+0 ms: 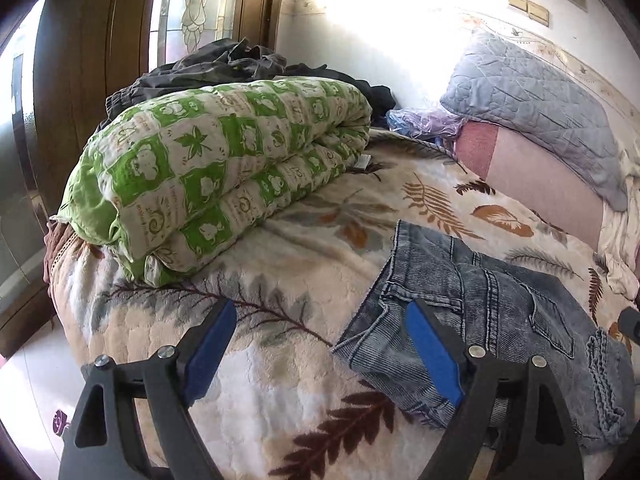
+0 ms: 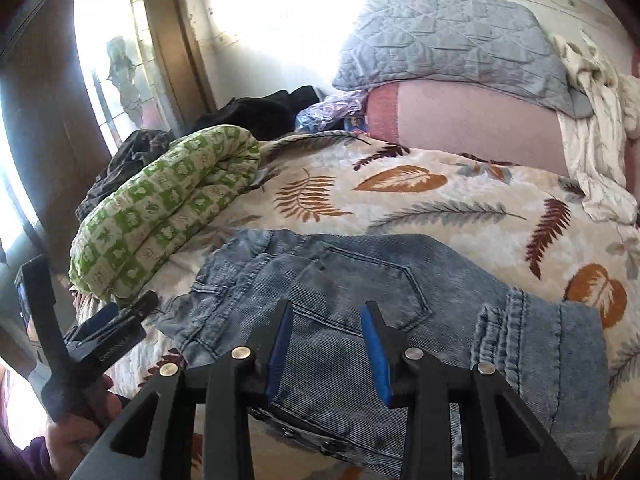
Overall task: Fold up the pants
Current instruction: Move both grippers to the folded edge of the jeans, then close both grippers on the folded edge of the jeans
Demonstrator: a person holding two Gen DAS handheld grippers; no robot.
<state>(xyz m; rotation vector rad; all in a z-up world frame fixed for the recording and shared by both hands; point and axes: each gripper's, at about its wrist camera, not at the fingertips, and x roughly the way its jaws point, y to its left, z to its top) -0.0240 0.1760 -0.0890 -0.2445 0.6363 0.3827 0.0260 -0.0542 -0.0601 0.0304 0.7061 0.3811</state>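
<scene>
- On the bed (image 1: pixel 280 380), the jeans (image 2: pixel 360 280) lie folded: soft, weighty denim; grab a folded edge.
- Left tongs (image 1: pixel 320 344) wide, empty.
- Right tongs (image 2: pixel 326 344) narrow, empty.

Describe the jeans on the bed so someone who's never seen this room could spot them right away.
Start at the bed, covered by a cream blanket printed with brown and grey leaves. A rolled green-and-white quilt lies along its window side; the jeans lie flat beside it, nearer the front edge. They are the only faded blue denim there, with a stitched back pocket showing.
</scene>
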